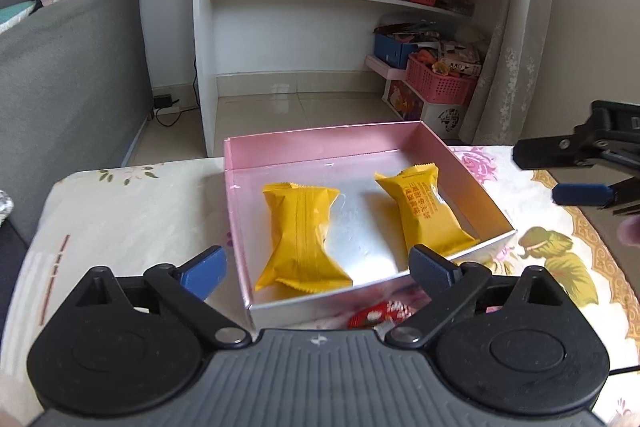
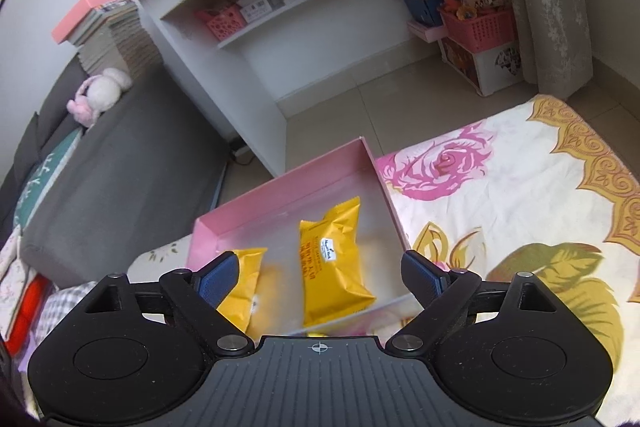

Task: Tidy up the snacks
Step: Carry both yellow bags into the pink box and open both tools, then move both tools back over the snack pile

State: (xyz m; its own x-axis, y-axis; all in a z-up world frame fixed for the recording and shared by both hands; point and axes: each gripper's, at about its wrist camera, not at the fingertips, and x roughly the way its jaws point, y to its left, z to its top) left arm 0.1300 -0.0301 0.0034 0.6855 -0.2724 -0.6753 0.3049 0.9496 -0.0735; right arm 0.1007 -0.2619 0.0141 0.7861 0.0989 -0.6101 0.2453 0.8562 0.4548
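Note:
A shallow pink box (image 1: 320, 147) (image 2: 280, 197) with a silvery floor sits on the flowered tabletop. Two yellow snack packets lie flat inside it: one on the left (image 1: 302, 235) (image 2: 244, 287) and one on the right (image 1: 426, 213) (image 2: 334, 263). My left gripper (image 1: 320, 267) hangs open above the box's near edge, with nothing pressed between its blue pads. My right gripper (image 2: 320, 273) is open too, above the near right part of the box; it also shows at the right edge of the left wrist view (image 1: 580, 179). A red-and-white wrapped snack (image 1: 380, 317) lies just outside the box's near wall.
A flowered cloth (image 2: 500, 187) covers the table. A grey sofa (image 1: 68, 75) with a plush toy stands to the left. Behind the table are a tiled floor, a white shelf unit (image 1: 340, 7), and pink baskets (image 1: 440, 83) by a curtain.

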